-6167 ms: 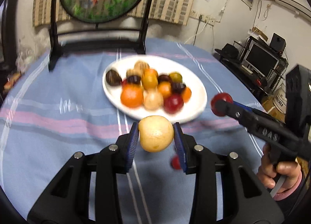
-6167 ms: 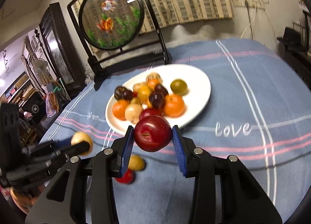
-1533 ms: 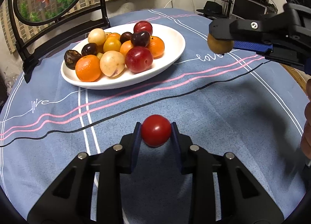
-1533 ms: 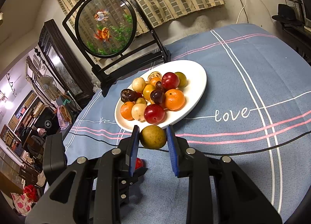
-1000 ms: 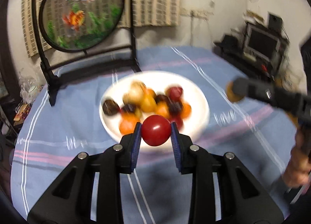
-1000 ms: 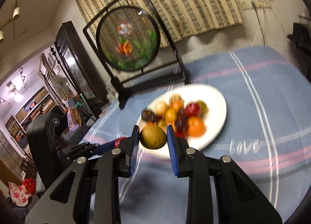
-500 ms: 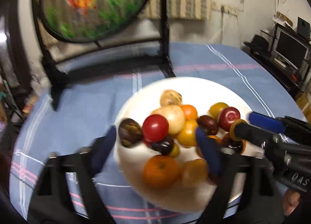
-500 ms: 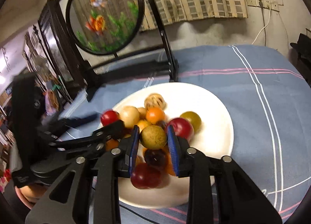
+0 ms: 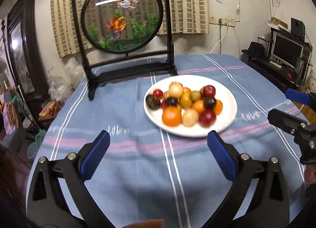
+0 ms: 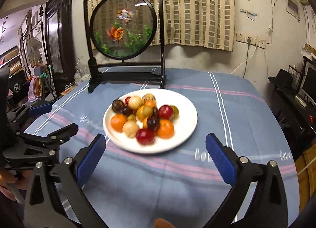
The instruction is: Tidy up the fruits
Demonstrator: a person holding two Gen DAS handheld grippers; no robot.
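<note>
A white plate (image 9: 229, 107) (image 10: 186, 113) on the blue striped cloth holds a pile of several fruits (image 9: 187, 103) (image 10: 144, 119): oranges, red plums, dark and pale round ones. A small red fruit (image 9: 157, 93) lies at the pile's far left. My left gripper (image 9: 158, 139) hangs just short of the plate's near rim, its jaws opening wide with nothing between them. My right gripper (image 10: 156, 141) hovers at the plate's near edge, jaws also opening and empty. The right gripper's fingers (image 9: 284, 121) show at the right edge of the left wrist view.
A black-framed round goldfish screen (image 9: 122, 22) (image 10: 124, 28) stands at the table's back, behind the plate. A desk with a monitor (image 9: 286, 50) is off the table's right side, a dark cabinet off its left. Bare cloth lies between the grippers and the table's front.
Both grippers were shut on fruit, the left on a small red one, the right on an olive-brown one. Both have opened wide, left the fruits on the plate and drawn back.
</note>
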